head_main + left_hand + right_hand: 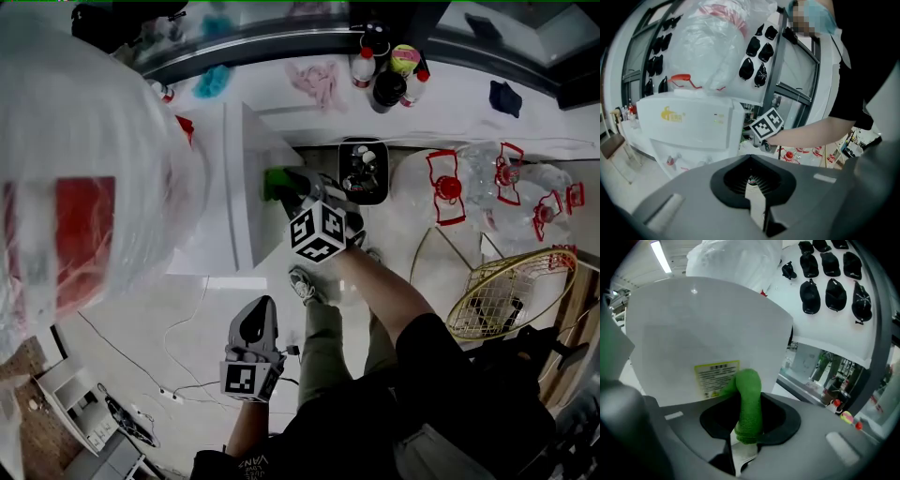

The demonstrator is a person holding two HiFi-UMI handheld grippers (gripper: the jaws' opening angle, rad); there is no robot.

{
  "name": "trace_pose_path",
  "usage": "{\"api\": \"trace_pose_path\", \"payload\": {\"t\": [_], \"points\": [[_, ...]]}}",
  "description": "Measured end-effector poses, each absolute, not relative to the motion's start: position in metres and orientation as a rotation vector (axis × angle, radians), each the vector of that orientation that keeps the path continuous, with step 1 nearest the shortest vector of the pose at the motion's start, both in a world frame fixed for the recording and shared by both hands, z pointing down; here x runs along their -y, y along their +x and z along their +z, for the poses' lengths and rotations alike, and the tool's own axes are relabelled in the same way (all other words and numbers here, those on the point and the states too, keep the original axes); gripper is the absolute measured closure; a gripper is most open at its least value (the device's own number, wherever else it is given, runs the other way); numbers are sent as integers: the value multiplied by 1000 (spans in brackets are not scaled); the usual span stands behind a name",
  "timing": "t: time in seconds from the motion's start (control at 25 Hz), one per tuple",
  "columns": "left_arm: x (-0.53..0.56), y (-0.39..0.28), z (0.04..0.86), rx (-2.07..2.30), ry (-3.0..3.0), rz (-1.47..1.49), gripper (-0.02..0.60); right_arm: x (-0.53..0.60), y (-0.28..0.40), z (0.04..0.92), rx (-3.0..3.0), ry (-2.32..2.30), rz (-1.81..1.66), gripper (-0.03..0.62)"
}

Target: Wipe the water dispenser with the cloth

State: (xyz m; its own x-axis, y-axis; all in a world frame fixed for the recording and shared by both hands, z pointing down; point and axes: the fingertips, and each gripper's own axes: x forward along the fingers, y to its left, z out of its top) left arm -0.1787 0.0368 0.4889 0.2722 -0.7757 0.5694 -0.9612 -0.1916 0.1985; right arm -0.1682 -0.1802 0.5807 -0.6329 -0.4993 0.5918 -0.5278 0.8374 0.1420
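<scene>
While Wiping the Side — Cloth Pressed to the Wall

Looks like the wiping step, somewhere in the middle of it. Grips the green cloth (749, 399) tight in the right gripper (744, 439), with both jaws closed on its lower end. Presses the top of the cloth against the white side wall of the water dispenser (708, 329), touching the wall just beside the yellow label (715, 376). From the head view, puts the right gripper (298, 185) and the cloth (277, 182) at the right side of the dispenser (220, 187), close to its back corner.

Holds the left gripper (254, 323) low and well apart from the dispenser, pointing up at its front. Shows jaws pressed together there, with nothing between them. Does no wiping on that side for now.

Next, most likely: slide the cloth along the side wall, pushing softly to stay flat on it. Take care at the label — no catching on its edges. Go easy near the top, under the big water bottle in its plastic bag (84, 187), to avoid a bump. Cannot tell how much of the wall is clean yet. Probably calls for a wipe of the front and the taps (670, 160) too.
</scene>
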Motion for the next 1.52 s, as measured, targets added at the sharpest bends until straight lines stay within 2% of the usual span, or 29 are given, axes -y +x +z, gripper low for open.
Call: {"api": "trace_pose_path", "payload": {"t": [0.36, 0.6, 0.96, 1.28, 1.52], "points": [[-43, -184, 496, 1557, 2022, 464, 580, 274, -173, 571, 2336, 848, 12, 480], [-35, -186, 498, 1559, 2003, 461, 580, 283, -160, 568, 2343, 884, 28, 480], [-18, -172, 501, 1540, 2072, 454, 580, 180, -120, 598, 2370, 818, 139, 480], [-16, -160, 506, 1521, 2096, 450, 580, 62, -141, 639, 2391, 616, 295, 480], [-26, -161, 512, 1496, 2097, 474, 580, 54, -156, 644, 2383, 613, 322, 480]]}}
